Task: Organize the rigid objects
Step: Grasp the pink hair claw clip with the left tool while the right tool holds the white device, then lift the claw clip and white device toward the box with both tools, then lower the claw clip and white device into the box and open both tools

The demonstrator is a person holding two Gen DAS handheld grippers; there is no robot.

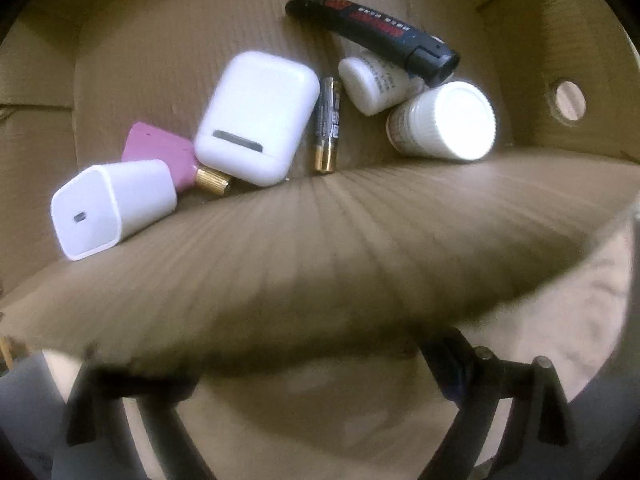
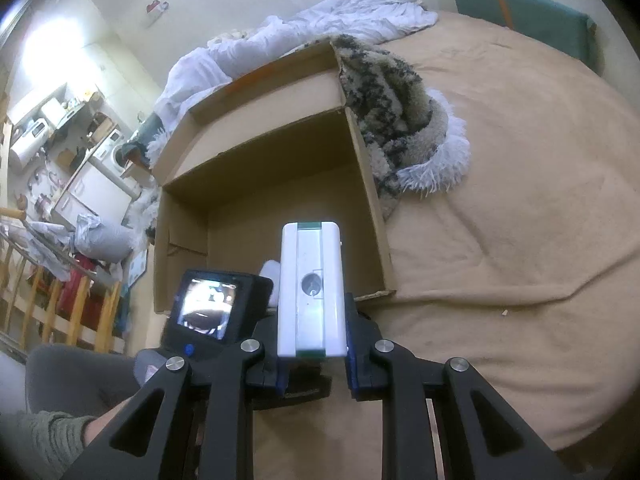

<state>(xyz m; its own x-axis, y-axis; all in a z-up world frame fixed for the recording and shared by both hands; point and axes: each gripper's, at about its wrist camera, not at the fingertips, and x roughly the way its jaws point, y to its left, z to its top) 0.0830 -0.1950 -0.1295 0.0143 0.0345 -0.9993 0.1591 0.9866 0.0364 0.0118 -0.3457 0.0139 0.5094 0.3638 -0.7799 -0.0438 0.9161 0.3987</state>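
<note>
In the left wrist view a cardboard box [image 1: 360, 240] holds a white charger cube [image 1: 108, 206], a pink bottle with gold cap [image 1: 160, 156], a white earbud case [image 1: 256, 116], a battery [image 1: 328, 124], two white pill bottles [image 1: 444, 120] and a black lighter [image 1: 376, 36]. My left gripper [image 1: 308, 400] is at the box's near wall; its fingers [image 1: 452, 360] are blurred and partly hidden behind the flap. My right gripper [image 2: 312, 344] is shut on a white rectangular device [image 2: 311, 288], held upright over the box's near edge [image 2: 280, 208].
The box sits on a tan bedspread [image 2: 500, 200]. A patterned fringed blanket [image 2: 404, 120] and white sheets [image 2: 320, 28] lie behind it. The left gripper's camera unit [image 2: 216, 304] is just left of my right gripper. A wooden rail [image 2: 60, 300] stands at left.
</note>
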